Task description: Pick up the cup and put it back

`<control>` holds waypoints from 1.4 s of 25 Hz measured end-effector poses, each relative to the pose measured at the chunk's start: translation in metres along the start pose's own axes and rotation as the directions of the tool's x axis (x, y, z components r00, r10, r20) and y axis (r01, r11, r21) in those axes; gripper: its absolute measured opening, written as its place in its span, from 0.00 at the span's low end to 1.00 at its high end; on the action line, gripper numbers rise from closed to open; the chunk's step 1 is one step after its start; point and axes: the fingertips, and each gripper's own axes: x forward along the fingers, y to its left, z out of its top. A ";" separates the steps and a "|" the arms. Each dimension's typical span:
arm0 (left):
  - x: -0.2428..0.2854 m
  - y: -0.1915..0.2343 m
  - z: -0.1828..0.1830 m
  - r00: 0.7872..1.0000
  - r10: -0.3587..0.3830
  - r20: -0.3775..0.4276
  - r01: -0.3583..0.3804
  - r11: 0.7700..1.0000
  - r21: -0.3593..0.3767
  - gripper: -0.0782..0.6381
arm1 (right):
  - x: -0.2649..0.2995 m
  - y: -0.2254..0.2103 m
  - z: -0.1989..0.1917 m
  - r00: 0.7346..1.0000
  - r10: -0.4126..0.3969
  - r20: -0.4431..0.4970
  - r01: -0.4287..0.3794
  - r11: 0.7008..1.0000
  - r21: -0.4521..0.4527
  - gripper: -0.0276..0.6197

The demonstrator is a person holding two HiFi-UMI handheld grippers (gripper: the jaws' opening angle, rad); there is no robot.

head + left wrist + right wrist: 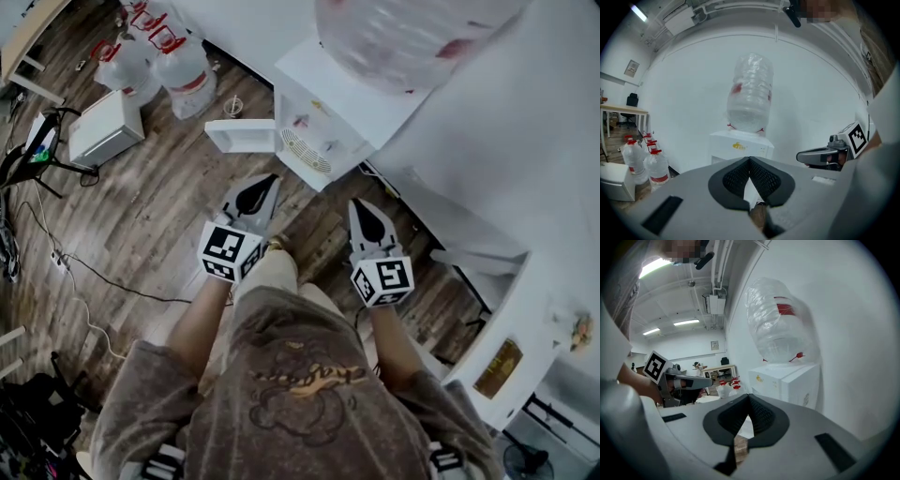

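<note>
Wood floor [150, 220] underfoot, water dispenser [323, 112] at twelve o'clock; my left tongs [270, 180] and right tongs [359, 206] are closed, empty. With no cup in sight, I may bump the dispenser.

Left gripper [269, 185] and right gripper [359, 206] grey with black ribbed pads, marker cubes [228, 249] black-and-white squares. Ahead of both — white dispenser [328, 112], clear bottle [403, 37] with red label. Off the left gripper's left, clear jugs [187, 75] with red caps and bands. Floor [150, 216] dark brown wood planks. Shirt [300, 384] grey-brown, tan print.

Left gripper [272, 181] jaws together, right gripper [356, 206] jaws together, side by side
</note>
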 end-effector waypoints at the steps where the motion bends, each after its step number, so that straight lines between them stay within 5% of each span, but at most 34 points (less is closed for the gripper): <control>1: 0.003 0.002 -0.009 1.000 0.002 0.002 -0.002 1.000 0.000 0.11 | 0.003 -0.003 -0.009 1.000 0.000 0.001 0.000 1.000 0.002 0.05; 23: 0.125 0.069 -0.271 0.998 -0.040 0.046 0.039 0.999 0.033 0.11 | 0.126 -0.060 -0.284 0.998 0.047 0.048 -0.047 0.999 0.001 0.05; 35: 0.158 0.099 -0.368 0.993 -0.064 0.098 0.061 0.997 0.038 0.11 | 0.163 -0.082 -0.373 0.988 0.097 0.122 -0.095 0.995 -0.027 0.05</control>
